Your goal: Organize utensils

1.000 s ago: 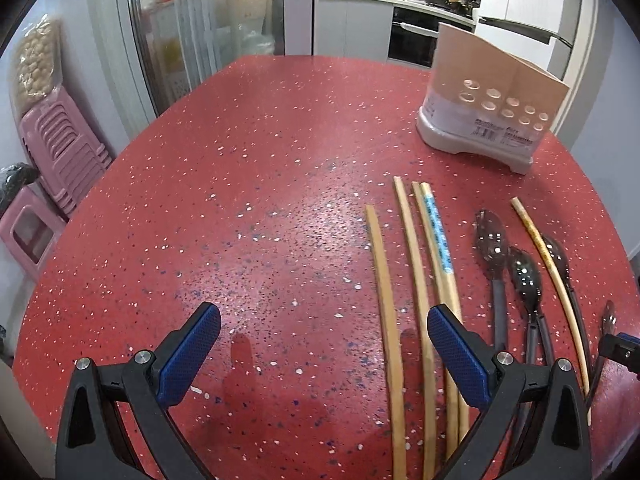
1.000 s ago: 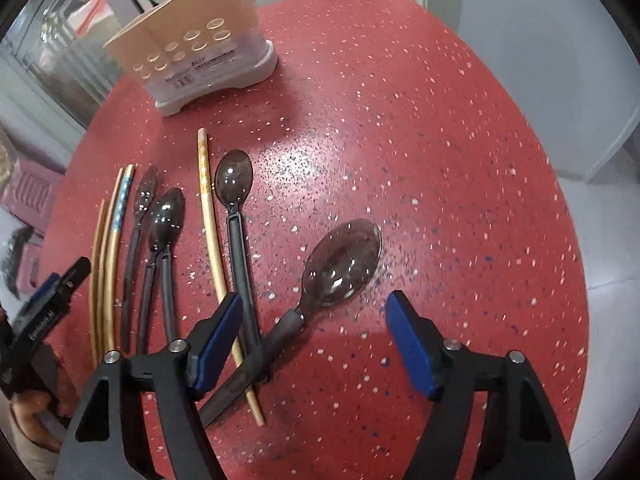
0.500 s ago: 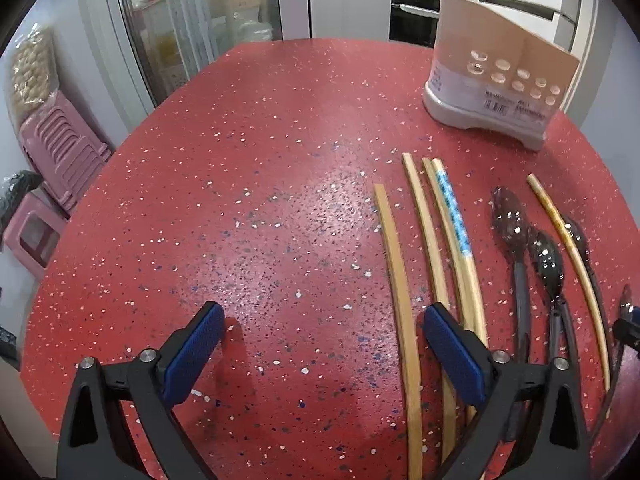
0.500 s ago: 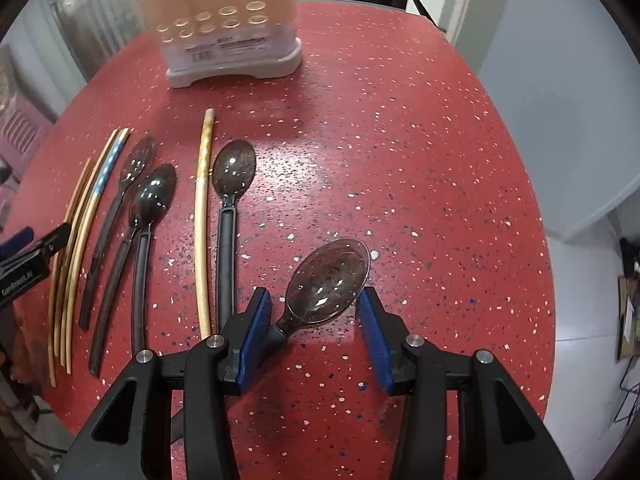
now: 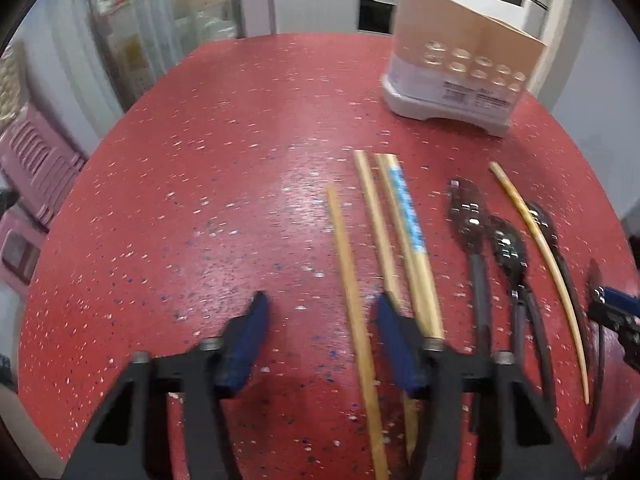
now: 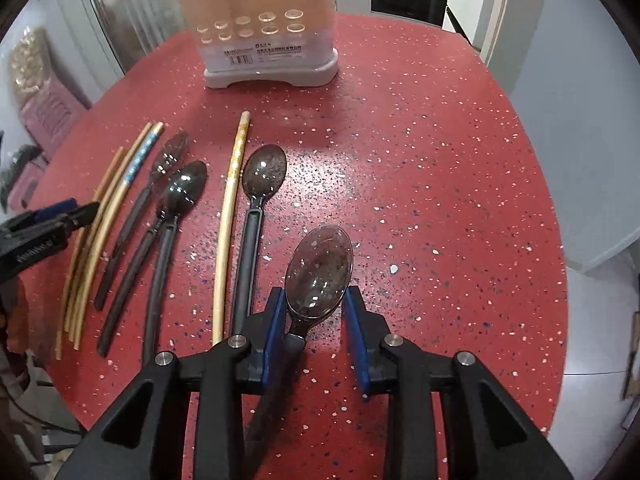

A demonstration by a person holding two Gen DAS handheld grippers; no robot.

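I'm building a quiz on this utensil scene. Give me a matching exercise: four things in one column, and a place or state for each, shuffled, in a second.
Things:
1. utensil holder
2. large dark spoon
3. blue-banded chopstick
4. left gripper

Places or states:
A. open, astride a plain chopstick
B. between the right gripper's blue pads
C. standing at the table's far side
D. lying among the bamboo chopsticks

Pairs: 1-C, 2-B, 3-D, 4-A
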